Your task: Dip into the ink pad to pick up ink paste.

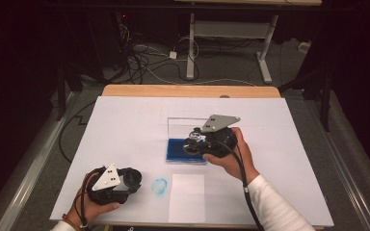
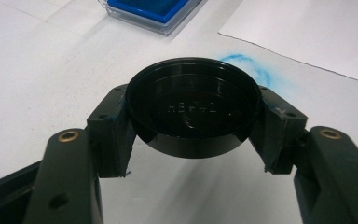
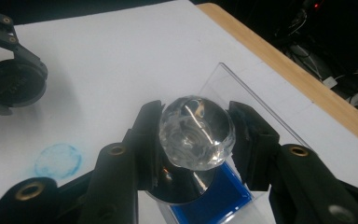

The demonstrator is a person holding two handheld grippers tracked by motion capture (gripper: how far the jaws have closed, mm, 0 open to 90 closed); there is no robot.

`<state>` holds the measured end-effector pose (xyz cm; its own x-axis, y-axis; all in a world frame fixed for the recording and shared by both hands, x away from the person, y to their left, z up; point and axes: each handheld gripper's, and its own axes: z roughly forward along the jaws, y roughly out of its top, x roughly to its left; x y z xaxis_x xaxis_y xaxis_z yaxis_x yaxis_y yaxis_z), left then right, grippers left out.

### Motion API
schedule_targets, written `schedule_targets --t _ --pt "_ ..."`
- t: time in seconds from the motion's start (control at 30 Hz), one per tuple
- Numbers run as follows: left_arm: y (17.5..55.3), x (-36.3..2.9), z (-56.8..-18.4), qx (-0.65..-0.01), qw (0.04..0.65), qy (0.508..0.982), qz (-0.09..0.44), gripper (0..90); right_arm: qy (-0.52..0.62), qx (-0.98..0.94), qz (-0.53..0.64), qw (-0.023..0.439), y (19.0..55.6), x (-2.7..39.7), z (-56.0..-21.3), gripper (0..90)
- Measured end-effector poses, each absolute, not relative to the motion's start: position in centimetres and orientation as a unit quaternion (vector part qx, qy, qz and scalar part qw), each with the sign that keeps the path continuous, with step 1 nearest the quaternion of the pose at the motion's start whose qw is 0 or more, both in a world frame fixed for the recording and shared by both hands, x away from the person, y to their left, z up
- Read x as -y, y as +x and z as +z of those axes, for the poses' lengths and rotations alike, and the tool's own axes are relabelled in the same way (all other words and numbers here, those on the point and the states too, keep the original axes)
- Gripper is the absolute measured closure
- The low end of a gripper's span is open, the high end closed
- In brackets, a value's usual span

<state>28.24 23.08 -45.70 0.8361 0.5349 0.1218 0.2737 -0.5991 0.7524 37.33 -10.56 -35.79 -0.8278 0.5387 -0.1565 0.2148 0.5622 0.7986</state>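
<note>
We see a light wooden table (image 1: 188, 90) topped by a large white sheet (image 1: 125, 144). Grey carpeted floor (image 1: 221, 67) behind it, with a tangle of black and white cables (image 1: 139, 55) and a white power adapter (image 1: 173, 55). A white metal desk frame (image 1: 231, 33) stands at the back. Pale grey floor rails (image 1: 38, 149) run along both sides. Room edges are dark; light falls mostly on the table.

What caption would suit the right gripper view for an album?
Right claw grips a clear knobbed stamp above the blue ink pad.
</note>
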Motion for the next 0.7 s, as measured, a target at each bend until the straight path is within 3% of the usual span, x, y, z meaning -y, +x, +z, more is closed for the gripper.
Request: schedule_targets --t 0.7 --pt "28.3 -23.2 -45.8 -0.229 0.385 0.879 0.164 36.7 0.238 -0.887 0.357 0.173 41.3 5.8 -40.4 57.4"
